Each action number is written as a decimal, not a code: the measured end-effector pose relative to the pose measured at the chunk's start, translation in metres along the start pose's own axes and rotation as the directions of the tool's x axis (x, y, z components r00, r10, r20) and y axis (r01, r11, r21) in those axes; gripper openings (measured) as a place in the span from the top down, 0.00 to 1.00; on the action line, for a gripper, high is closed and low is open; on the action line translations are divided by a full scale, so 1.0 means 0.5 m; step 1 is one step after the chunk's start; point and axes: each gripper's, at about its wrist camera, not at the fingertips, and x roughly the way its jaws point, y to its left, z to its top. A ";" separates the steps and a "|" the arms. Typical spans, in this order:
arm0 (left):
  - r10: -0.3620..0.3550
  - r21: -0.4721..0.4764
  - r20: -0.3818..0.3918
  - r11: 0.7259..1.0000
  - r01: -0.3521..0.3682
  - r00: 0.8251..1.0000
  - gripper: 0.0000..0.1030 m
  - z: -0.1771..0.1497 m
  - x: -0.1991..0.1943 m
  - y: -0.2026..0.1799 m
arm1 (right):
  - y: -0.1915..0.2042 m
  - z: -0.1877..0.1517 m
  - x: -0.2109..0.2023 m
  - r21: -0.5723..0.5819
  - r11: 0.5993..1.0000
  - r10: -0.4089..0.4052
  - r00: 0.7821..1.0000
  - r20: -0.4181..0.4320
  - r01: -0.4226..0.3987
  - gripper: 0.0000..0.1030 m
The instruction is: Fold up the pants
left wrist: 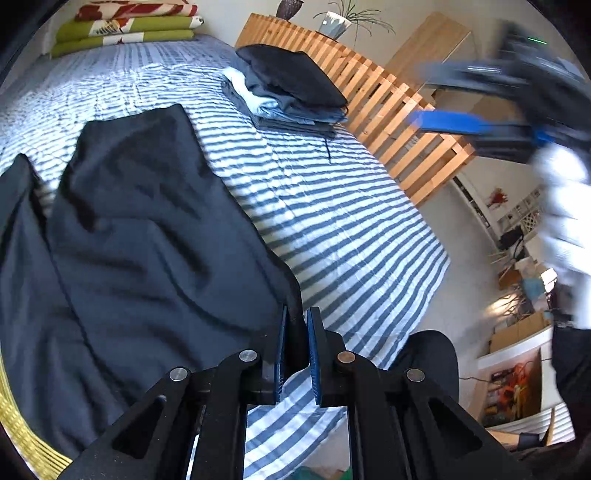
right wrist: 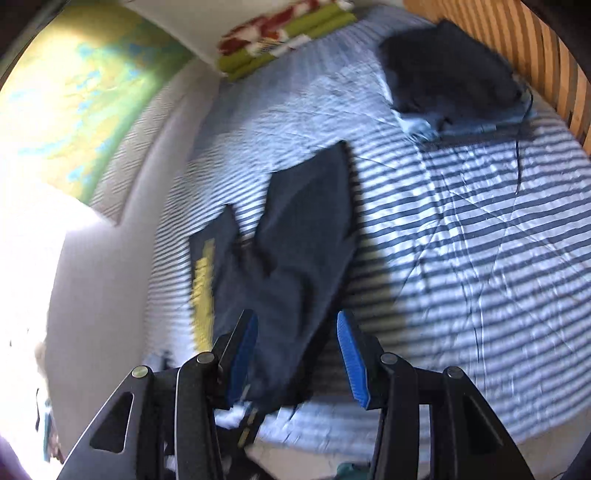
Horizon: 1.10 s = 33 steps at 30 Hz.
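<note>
Dark navy pants [left wrist: 147, 240] lie spread on the striped bed [left wrist: 351, 221], their two legs pointing away. My left gripper [left wrist: 295, 314] is shut on an edge of the pants at their near right side, lifting it a little. The right gripper [left wrist: 417, 94] shows blurred at the upper right of the left wrist view, in a white-gloved hand [left wrist: 565, 206], with nothing in it. In the right wrist view the right gripper [right wrist: 297, 321] stands open above the pants [right wrist: 303, 229], its blue pads apart and touching no cloth. A yellow stripe [right wrist: 203, 280] runs down the left leg.
A stack of folded dark and light-blue clothes [left wrist: 291, 85] sits at the far side of the bed, by a slatted wooden frame [left wrist: 388, 99]. Green and red folded bedding [left wrist: 125, 29] lies at the head. The bed's right edge drops to a cluttered floor [left wrist: 517, 306].
</note>
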 end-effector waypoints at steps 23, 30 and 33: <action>0.050 -0.016 0.061 0.999 -0.049 0.997 0.89 -0.020 -0.148 -0.005 | 0.159 -0.089 -0.184 -0.153 0.986 -0.035 0.982 0.184 0.064 0.57; 0.084 -0.018 0.063 0.996 -0.083 0.995 0.89 -0.013 -0.169 -0.002 | 0.212 -0.105 -0.175 -0.210 0.976 -0.022 0.982 0.190 0.063 0.57; 0.085 -0.053 0.083 0.995 -0.081 0.993 0.89 -0.021 -0.190 0.006 | 0.222 -0.108 -0.165 -0.213 0.974 -0.036 0.977 0.208 0.082 0.57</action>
